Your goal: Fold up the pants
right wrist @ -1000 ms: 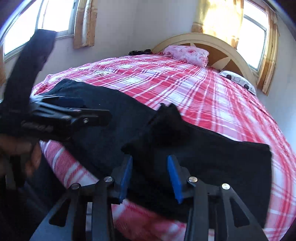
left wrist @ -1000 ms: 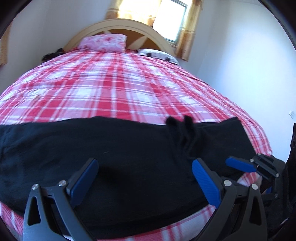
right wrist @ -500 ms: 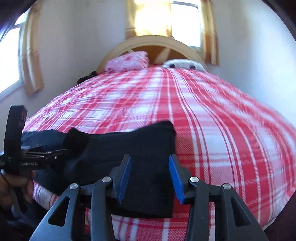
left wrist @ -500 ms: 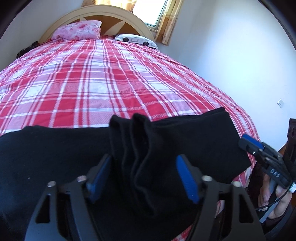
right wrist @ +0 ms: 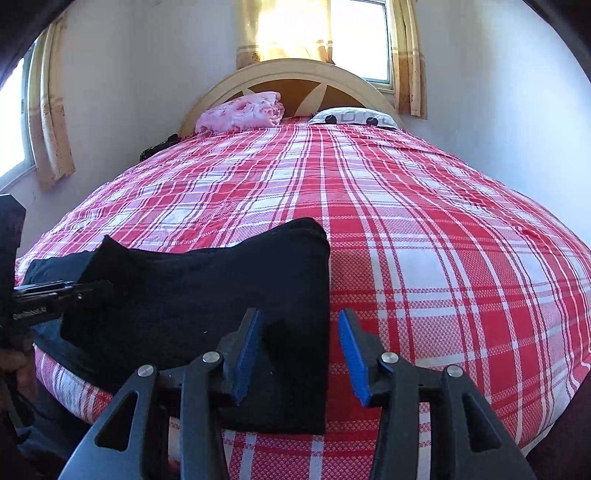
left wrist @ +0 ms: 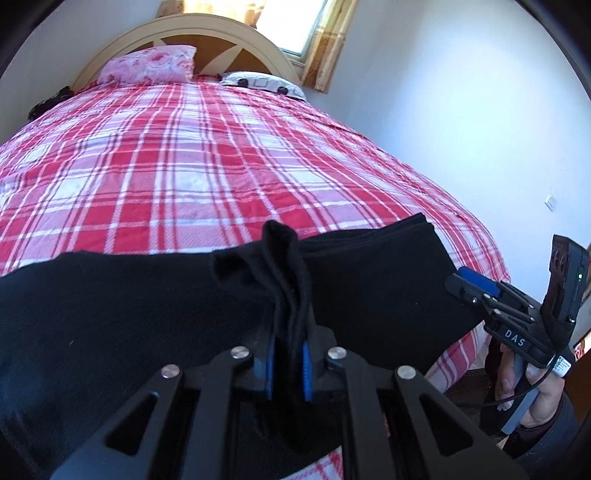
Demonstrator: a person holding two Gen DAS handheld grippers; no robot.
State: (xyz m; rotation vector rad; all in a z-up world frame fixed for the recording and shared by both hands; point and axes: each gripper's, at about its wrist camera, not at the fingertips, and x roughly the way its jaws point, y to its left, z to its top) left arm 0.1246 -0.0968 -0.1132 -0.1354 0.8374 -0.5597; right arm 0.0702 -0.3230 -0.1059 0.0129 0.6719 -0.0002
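Left gripper [left wrist: 288,363] angles down, clamped tight on a bunched ridge of the black pants [left wrist: 129,314], which spread across the near edge of the bed [left wrist: 207,147]. Right gripper [right wrist: 297,350] tilts down over the pants' folded end, jaws parted and pressing nothing, the cloth's edge between them. Ahead: red plaid cover, pink pillow [right wrist: 242,110], curved headboard [right wrist: 295,79], sunlit window [right wrist: 354,37].

Bright daylight from the window [right wrist: 354,33] behind the headboard; curtains [right wrist: 291,29] glow, glass blown out. Walls [left wrist: 461,110] evenly lit. Black pants [left wrist: 147,314] lose all detail. Fisheye bends the bed [right wrist: 443,229]; corners dark.
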